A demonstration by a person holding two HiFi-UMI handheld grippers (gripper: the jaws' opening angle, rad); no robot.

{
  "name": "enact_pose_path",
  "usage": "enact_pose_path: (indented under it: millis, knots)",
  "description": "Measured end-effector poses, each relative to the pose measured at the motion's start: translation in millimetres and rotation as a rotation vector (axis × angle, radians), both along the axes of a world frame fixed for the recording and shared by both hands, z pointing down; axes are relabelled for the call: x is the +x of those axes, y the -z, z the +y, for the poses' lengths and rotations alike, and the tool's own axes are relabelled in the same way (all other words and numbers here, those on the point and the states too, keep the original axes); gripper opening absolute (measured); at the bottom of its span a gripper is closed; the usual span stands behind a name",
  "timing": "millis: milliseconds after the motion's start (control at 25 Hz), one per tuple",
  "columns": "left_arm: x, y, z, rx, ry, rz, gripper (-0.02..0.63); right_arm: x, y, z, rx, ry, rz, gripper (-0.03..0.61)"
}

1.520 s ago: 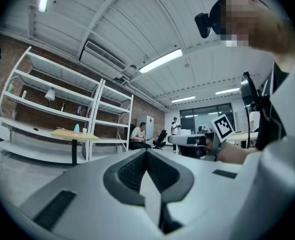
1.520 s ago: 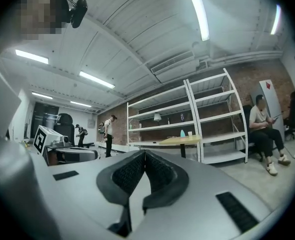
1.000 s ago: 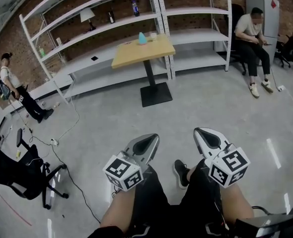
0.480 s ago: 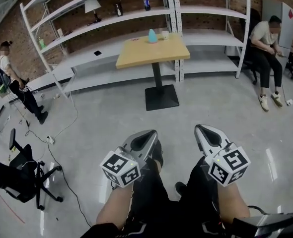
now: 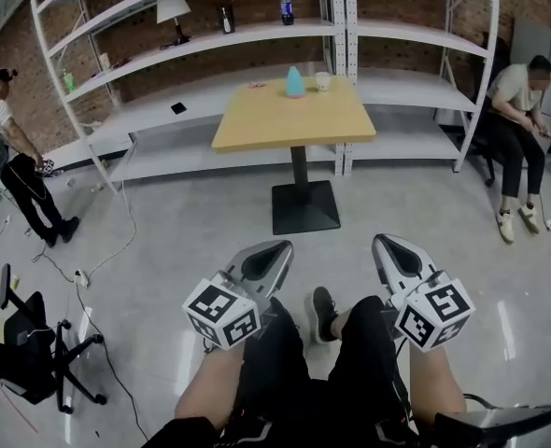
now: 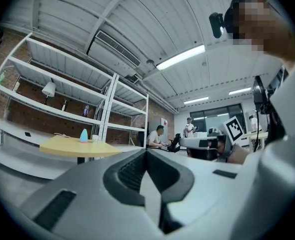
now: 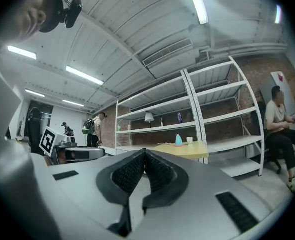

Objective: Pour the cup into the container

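Your approach has brought the table [image 5: 294, 124] closer, upper centre. Left gripper [image 5: 274, 255] and right gripper [image 5: 390, 250]: jaws together, empty.

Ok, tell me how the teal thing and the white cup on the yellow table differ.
Colour: the teal thing is blue-green, while the white cup is plain white.
Shape: the teal thing tapers to a rounded top, while the white cup is short and squat.
Height: the teal thing stands taller than the white cup.
Shared: both stand upright, side by side but apart, near the far edge of the table.
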State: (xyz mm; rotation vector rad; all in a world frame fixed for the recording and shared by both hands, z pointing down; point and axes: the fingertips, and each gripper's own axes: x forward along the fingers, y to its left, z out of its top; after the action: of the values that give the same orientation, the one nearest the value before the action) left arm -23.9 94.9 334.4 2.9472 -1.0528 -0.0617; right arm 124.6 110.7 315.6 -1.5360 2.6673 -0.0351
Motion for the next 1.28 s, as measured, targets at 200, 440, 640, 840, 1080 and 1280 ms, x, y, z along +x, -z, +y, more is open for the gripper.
enact_pose_path:
  millis: [200,440,640,840,1080,1280]
  knots:
    - [5,10,-87,-0.001,-0.008,-0.018,0.002,0,7,-85,0.004,0.012,-0.007,0.001]
    - [18,26,-201,0.020,-0.017,-0.036,0.002,14,23,-201,0.031,0.003,-0.016,0.000]
    - [14,30,-296,0.020,-0.004,-0.020,0.002,15,27,-297,0.033,-0.002,-0.006,0.002]
    - [14,33,-386,0.033,0.003,-0.018,0.002,17,29,-391,0.027,-0.014,-0.013,0.002]
    - [8,44,-493,0.058,0.002,-0.023,0.002,15,44,-502,0.046,-0.034,-0.015,0.002]
    - [7,48,-575,0.053,-0.005,-0.045,0.002,17,47,-589,0.036,-0.043,0.005,0.041]
